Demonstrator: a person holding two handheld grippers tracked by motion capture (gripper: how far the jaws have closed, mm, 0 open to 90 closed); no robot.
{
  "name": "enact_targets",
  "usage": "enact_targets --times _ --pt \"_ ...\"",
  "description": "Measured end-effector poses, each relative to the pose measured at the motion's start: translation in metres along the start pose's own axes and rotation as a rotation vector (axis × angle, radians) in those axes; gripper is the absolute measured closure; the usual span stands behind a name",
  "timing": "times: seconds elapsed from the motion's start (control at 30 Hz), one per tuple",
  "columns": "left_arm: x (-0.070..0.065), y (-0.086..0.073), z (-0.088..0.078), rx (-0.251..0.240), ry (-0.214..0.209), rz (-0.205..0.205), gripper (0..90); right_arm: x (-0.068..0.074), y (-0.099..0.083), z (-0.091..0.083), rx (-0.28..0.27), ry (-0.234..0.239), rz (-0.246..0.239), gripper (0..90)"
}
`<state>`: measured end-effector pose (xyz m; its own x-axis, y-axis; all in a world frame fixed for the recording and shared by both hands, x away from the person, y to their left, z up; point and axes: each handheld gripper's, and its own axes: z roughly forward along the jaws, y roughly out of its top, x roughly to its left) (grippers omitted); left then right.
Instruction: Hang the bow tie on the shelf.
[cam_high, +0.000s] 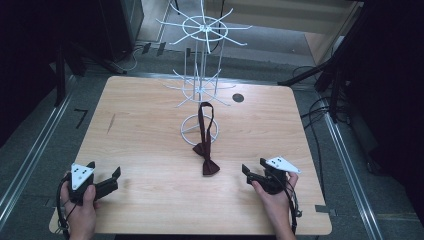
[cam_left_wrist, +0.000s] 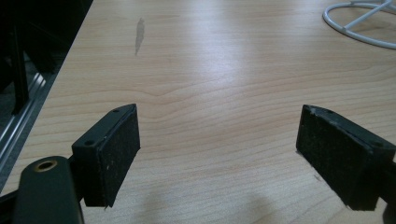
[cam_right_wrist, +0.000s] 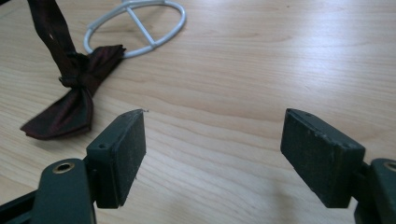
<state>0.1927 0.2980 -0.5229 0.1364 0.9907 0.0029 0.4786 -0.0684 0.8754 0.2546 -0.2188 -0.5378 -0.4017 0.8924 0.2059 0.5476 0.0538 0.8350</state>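
Right now, a dark red bow tie (cam_high: 206, 159) lies on the wooden table (cam_high: 140, 130). Its strap goes up and hangs on a low hook of the white wire rack (cam_high: 201, 75). The bow part rests flat on the wood, just in front of the rack's round base ring (cam_high: 186, 134). The strap crosses over that ring.

The rack stands near the far middle of the table. It has thin arms that stick out like spokes, some up high and some lower down.

The right gripper (cam_high: 255, 172) sits low over the table near the front edge, to the right of the bow tie. A hand (cam_high: 274, 200) holds it from behind. Its jaws stand wide apart and have nothing between them, just bare wood. In the right gripper view, the bow tie (cam_right_wrist: 70, 105) is off to the left, near the left jaw but not touching it. The base ring (cam_right_wrist: 140, 28) lies behind the bow.

The left gripper (cam_high: 107, 175) is near the front left corner of the table, well apart from the bow tie. Another hand (cam_high: 82, 210) holds it. Its jaws are wide open too, and they hold nothing. In the left gripper view, only plain wood lies between the two black pads (cam_left_wrist: 119, 154), and a bit of the base ring (cam_left_wrist: 359, 23) peeks in at the top right.
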Motion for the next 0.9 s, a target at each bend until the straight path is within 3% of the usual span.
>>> enact_targets --times 0.47,0.9 --pt "0.000 0.000 0.000 -0.002 0.001 -0.005 14.4 -0.019 -0.010 -0.016 0.012 -0.025 0.009 20.1" --pt "0.000 0.000 0.000 -0.003 0.002 -0.003 14.5 -0.046 -0.018 -0.038 0.021 -0.090 0.028 14.9"
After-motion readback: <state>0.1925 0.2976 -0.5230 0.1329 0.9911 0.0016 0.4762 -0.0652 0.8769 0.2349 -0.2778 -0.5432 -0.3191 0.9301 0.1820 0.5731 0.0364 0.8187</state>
